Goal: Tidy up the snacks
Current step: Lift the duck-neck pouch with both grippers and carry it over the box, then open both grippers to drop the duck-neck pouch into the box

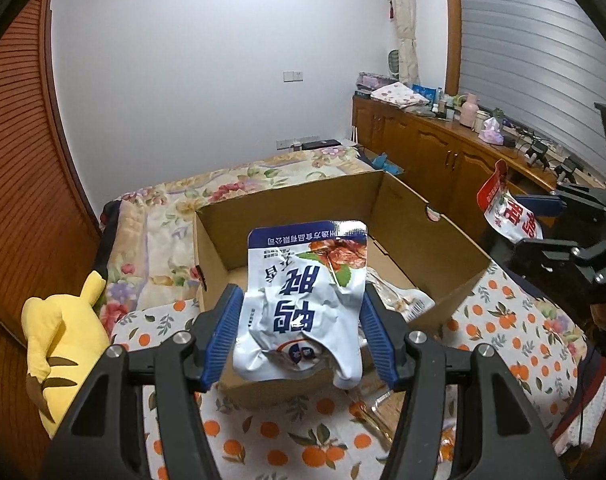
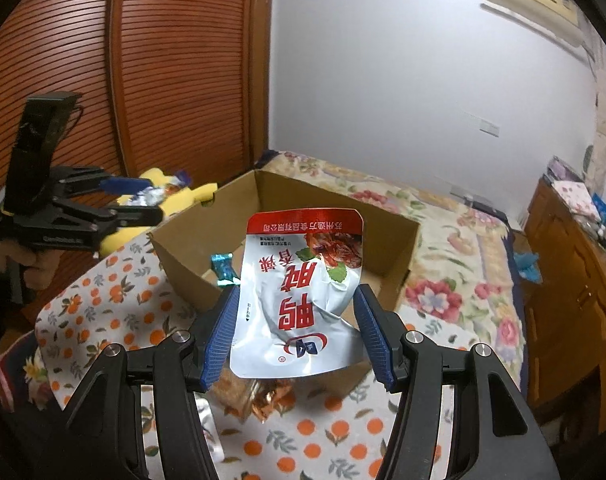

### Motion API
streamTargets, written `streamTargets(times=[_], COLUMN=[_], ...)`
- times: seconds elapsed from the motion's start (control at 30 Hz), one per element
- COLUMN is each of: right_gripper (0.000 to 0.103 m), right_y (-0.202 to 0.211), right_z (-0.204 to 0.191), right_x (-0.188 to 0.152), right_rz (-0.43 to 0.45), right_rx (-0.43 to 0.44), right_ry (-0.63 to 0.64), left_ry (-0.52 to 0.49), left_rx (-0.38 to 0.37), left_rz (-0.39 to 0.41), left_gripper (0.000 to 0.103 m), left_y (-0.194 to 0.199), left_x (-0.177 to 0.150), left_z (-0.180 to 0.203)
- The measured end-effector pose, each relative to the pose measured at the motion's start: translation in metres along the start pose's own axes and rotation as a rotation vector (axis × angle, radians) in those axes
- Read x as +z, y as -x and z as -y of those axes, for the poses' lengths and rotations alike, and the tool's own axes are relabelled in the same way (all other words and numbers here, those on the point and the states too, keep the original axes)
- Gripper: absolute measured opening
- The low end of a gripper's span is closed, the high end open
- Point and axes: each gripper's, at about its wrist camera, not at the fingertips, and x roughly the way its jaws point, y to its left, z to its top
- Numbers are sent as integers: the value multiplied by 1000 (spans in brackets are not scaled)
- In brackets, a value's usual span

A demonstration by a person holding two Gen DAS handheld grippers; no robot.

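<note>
Across the bed, your orange-print cloth point(image 1: 515, 320) carries an open cardboard box point(image 1: 287, 204). Your left gripper point(image 1: 301, 330) clamps a crumpled white-and-blue snack pouch point(image 1: 303, 300) above the box's near edge. Your right gripper point(image 2: 295, 334) pinches a silver-and-red snack pouch point(image 2: 299, 292) likewise, its blue pads against both sides.

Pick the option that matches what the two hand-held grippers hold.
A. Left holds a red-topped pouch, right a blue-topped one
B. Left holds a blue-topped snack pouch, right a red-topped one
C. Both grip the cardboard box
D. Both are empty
B: the left hand-held gripper clamps the blue-topped pouch and the right hand-held gripper clamps the red-topped pouch, both in front of the open cardboard box.
</note>
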Motion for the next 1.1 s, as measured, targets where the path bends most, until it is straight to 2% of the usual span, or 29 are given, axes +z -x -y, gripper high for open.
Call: streamTargets(times=[0.33,0.6,0.83,1.1], right_gripper=[59,59,59,60], right_y=[-46,-97,-132,-149], right_z=[2,9,8,-3], right_x=[19,21,12,12], right_rz=[-24,-89,-141,-166], right_rx=[36,51,67,80], right_ry=[12,-9,-48,-67], left_ry=[28,57,63,84], left_rx=[-14,-1,15,38], left_rz=[-52,-87,-82,-59], left_gripper=[59,60,60,61], left_y=[-50,-74,-76,-69], left_x=[16,14,15,16], left_z=[-11,-17,-22,-32])
